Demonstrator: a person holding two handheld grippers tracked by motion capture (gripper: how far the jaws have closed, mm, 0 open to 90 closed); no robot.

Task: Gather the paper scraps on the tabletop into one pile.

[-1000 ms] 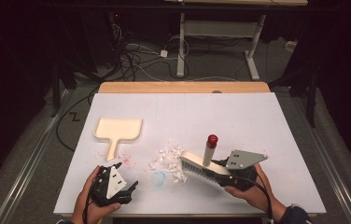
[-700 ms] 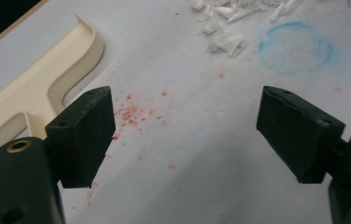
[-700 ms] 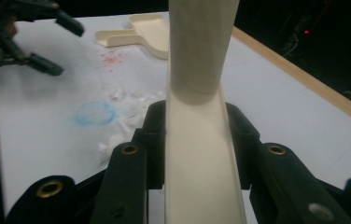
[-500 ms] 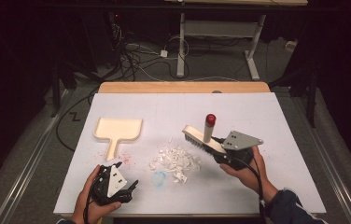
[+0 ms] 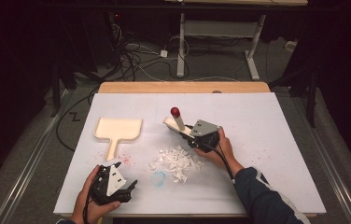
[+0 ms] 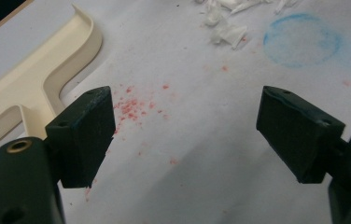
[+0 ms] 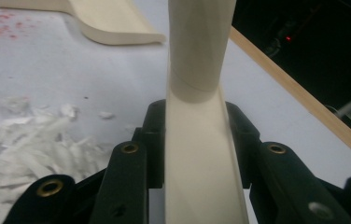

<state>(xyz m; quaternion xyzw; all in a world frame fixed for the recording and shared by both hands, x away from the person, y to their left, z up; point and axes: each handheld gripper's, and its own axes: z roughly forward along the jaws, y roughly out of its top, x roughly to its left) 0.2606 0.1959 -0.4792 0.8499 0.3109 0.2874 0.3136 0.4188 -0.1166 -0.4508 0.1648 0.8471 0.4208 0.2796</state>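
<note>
Hands work a white desk [image 5: 267, 121]: right tongs [image 5: 188, 135] clamp a cream brush [image 5: 177, 122] beyond paper scraps [image 5: 176, 161], while left tongs [image 5: 128, 187], gaping empty, rest near the dustpan [image 5: 116, 129].

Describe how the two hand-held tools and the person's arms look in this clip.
Both tools are black. The left tool carries a pale grey three-cornered plate and trails a black cable; its two blocky black jaws sit on arms with brass-coloured rivets. The right tool has a grey three-cornered plate too, with a black cable running back along the hand. The right forearm wears a dark navy sleeve with a light stripe.
</note>
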